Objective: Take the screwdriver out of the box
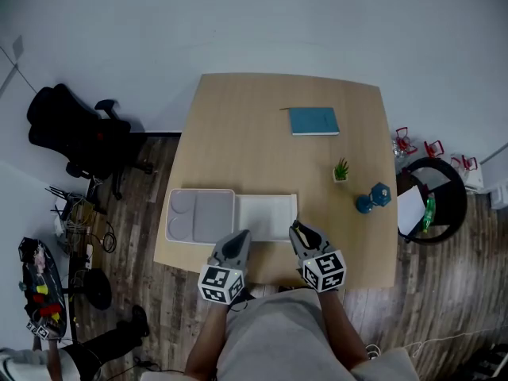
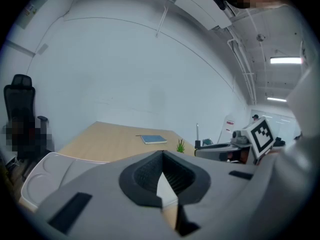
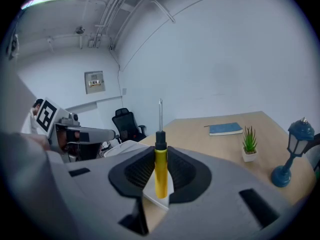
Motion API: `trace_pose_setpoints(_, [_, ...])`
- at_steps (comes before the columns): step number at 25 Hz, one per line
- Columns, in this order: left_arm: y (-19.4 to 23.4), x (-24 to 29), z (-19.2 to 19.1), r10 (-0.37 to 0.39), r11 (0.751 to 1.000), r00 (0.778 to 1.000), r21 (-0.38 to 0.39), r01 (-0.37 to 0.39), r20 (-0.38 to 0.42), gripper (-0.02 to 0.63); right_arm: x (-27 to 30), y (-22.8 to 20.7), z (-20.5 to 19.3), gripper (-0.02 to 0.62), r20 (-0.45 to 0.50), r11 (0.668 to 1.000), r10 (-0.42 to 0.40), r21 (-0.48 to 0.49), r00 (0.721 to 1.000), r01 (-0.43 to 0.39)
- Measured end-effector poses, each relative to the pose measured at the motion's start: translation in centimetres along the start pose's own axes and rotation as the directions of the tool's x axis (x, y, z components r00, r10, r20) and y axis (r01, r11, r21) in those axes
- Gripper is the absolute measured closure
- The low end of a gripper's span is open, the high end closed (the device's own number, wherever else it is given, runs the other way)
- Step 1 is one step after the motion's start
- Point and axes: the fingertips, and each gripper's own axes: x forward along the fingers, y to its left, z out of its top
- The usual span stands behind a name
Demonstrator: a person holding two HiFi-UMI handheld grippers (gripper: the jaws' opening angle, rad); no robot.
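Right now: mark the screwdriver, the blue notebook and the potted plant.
screwdriver (image 3: 160, 174): right gripper view, on the yellow handle.
blue notebook (image 1: 313, 121): head view, middle of the cover.
potted plant (image 1: 341, 168): head view, on the green leaves.

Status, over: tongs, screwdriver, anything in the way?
Left tongs shut, empty. Right tongs shut on screwdriver, shaft upright, at near edge of box. Nothing in the way.
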Motion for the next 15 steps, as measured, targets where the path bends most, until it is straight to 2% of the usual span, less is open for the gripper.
trace_pose_setpoints(6, [-1.4, 0.6, -1.2, 0.024, 1.0, 1.0, -0.016, -0.024, -0.016, 0.601, -0.4, 0.4, -0.8, 0.512, -0.031, 0.995, 0.078, -0.056, 0.996, -0.08])
trace_pose_setpoints(10, [-1.4, 0.5, -1.7, 0.059, 0.997, 0.998, -0.047, -0.058, 0.016, 0.601, -0.9, 0.1, -0.9, 0.512, -0.007, 0.994, 0.08, -0.079, 0.997, -0.08])
trace_pose_setpoints(15, [-1.9, 0.1, -2.1, 0.093, 0.995, 0.996, -0.041, -0.092, 0.007, 0.6, -1.3, 0.7, -1.7, 0.512, -0.025, 0.99, 0.108, -0.091, 0.994, -0.11])
